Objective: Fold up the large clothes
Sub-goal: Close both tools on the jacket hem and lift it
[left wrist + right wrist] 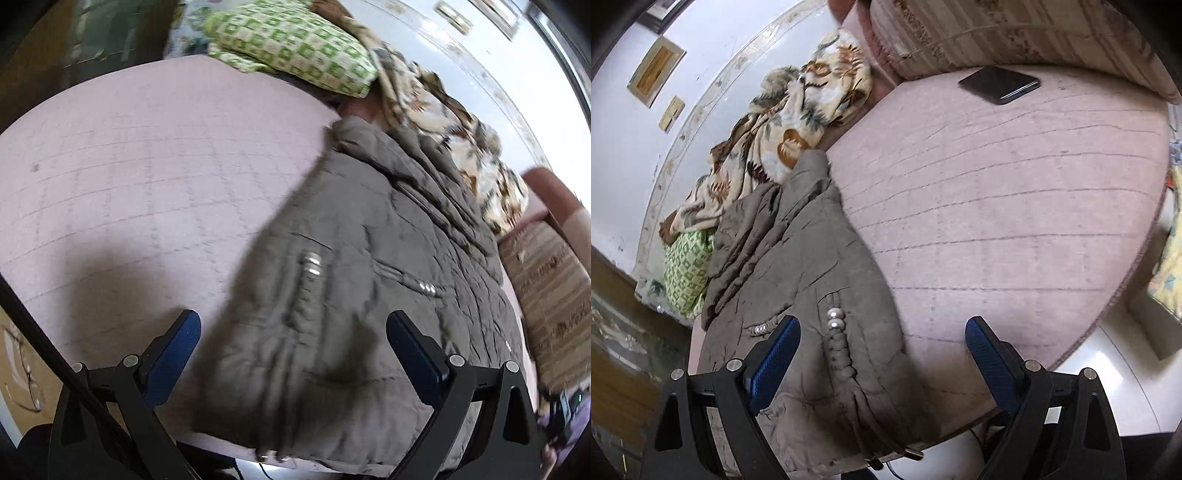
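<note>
Quilted jacket lay narrow, sides seemingly folded in; left gripper and right gripper both released, empty. Cross-fold remained.

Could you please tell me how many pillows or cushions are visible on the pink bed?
2. A green-and-cream checked pillow lies at the bed's far end beside the floral blanket; a striped beige cushion sits behind the black phone. Others may be hidden under the blanket.

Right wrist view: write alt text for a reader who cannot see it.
A grey-brown padded coat lies on a pink quilted bed, with the open right hand-held gripper above its near hem. Farther back lie a dark phone and a floral blanket.
</note>
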A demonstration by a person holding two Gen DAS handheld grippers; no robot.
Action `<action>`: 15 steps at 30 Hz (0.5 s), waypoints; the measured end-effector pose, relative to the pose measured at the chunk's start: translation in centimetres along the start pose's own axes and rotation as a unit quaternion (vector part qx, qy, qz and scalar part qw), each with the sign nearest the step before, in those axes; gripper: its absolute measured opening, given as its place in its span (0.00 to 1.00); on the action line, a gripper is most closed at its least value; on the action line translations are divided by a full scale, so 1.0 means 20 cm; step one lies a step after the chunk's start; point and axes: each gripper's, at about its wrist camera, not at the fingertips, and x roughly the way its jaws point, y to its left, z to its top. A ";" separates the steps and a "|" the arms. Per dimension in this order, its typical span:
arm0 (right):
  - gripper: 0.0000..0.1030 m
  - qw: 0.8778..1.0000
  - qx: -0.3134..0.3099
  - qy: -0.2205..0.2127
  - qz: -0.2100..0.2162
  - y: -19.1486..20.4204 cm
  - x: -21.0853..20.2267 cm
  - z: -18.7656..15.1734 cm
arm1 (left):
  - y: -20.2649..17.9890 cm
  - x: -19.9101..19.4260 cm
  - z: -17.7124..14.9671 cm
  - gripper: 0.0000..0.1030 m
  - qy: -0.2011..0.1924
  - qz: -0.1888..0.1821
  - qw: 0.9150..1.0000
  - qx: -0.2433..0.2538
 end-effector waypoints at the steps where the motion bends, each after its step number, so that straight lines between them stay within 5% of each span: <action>1: 0.91 1.000 -0.005 0.012 0.005 0.01 0.03 -0.01 | -0.02 0.01 -0.01 0.97 0.003 0.000 1.000 0.012; 6: 0.83 0.994 -0.045 0.080 0.060 0.13 0.14 -0.10 | -0.07 0.01 -0.04 0.97 0.013 -0.007 0.999 0.036; 12: 0.79 0.980 -0.085 0.098 0.150 0.25 0.10 -0.17 | -0.09 0.00 -0.06 0.97 0.010 -0.034 0.999 0.040; 15: 0.79 0.988 -0.093 0.087 0.085 0.24 0.14 -0.18 | -0.12 -0.01 -0.05 0.97 -0.002 -0.025 0.998 0.050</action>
